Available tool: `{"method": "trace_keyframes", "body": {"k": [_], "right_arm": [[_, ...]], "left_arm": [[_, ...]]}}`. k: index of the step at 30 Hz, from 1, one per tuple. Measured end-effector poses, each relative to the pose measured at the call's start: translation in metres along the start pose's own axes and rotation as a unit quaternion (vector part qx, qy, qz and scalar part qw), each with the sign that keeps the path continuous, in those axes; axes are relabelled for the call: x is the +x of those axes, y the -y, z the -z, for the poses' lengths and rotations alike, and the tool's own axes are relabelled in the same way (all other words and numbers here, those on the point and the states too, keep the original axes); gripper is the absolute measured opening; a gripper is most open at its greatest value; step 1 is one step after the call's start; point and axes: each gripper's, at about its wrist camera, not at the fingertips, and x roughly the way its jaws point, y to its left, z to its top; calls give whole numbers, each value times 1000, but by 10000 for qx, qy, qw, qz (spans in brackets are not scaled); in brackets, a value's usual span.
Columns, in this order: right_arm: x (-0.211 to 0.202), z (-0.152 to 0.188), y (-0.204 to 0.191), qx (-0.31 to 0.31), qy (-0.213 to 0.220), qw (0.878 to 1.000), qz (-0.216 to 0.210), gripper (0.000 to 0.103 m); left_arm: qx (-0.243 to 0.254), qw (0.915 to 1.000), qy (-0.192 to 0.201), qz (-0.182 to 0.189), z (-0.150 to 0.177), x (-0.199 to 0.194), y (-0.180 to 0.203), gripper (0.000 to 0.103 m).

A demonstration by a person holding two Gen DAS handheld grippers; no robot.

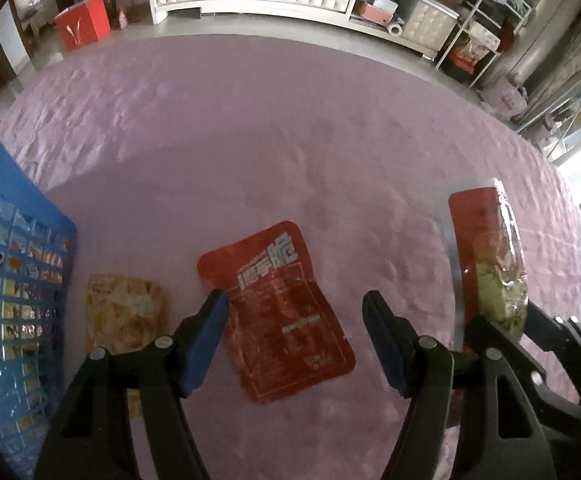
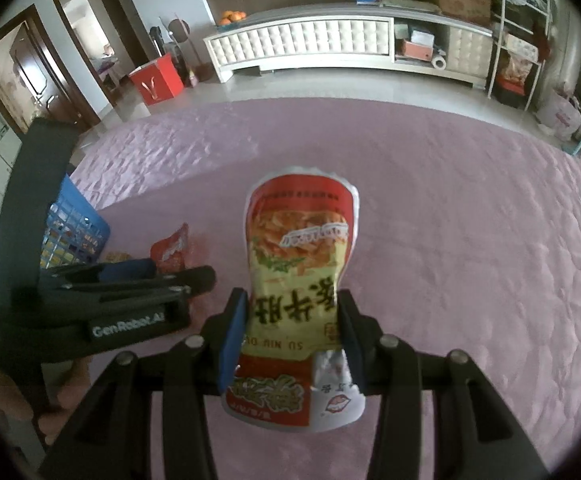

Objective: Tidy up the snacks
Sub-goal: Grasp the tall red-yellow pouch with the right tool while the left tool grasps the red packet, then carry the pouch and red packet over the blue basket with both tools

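Snack packet [image 2: 298, 280] in right tongs [image 2: 294, 340], its lower text seemingly blurred.

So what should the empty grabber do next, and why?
Probably the left gripper should drop a little and close on the red packet. Its jaws are open with that packet lying flat on the pink cloth right between them. The right gripper is already squeezing a snack bag, and the blue basket waits close by on the left.
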Motion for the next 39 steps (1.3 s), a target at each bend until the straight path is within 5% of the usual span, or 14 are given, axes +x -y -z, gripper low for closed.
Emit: {"method": "trace_keyframes", "body": {"k": [9, 13, 23, 39], "right_arm": [[7, 2, 5, 48, -111, 9999, -41, 50], [8, 3, 4, 54, -116, 9999, -24, 50], [7, 4, -6, -68, -132, 9999, -50, 50], [-48, 22, -37, 73, 74, 9999, 59, 50]], "left_arm": [[65, 9999, -5, -113, -1, 13, 14, 65], [301, 9982, 10, -517, 1, 19, 31, 46], [339, 9993, 148, -2, 13, 7, 20, 4], [795, 9925, 707, 608, 44, -74, 9, 0]]}}
